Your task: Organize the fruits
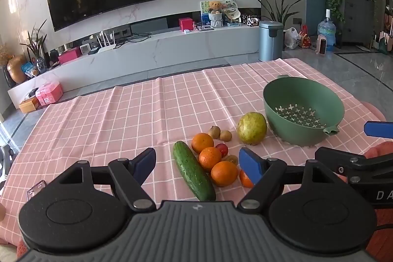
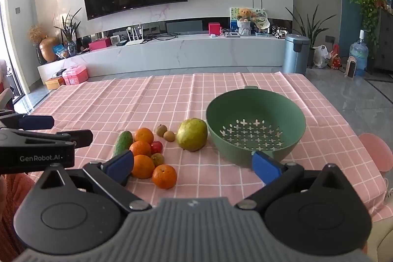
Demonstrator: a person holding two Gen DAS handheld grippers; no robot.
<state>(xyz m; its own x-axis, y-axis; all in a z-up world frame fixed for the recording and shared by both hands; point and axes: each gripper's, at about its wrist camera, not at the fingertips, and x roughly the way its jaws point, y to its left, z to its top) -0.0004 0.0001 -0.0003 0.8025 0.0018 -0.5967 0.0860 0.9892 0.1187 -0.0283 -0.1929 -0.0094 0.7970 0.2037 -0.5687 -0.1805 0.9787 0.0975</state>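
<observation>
Both tools sit low over the near edge of the bench (image 2: 172,95) (pink checked cloth), nothing gripped. Left tool (image 1: 200,165): fingers spread wide, cucumber (image 1: 192,170) and the oranges (image 1: 224,173) showing in the gap. Right tool (image 2: 196,165): also spread wide, one orange (image 2: 164,176) between its fingers in view, not touching.

Fruit is all in one cluster on the cloth, just left of the green colander (image 2: 255,124). Four oranges in a loose row, cucumber lying beside them on the left, a small red tomato (image 2: 156,146) tucked among the oranges. Two small brown fruits (image 2: 165,133) sit behind the pile. Big yellow-green pear (image 2: 192,134) stands closest to the colander, apart from its wall. Colander is upright, nothing in it.
</observation>
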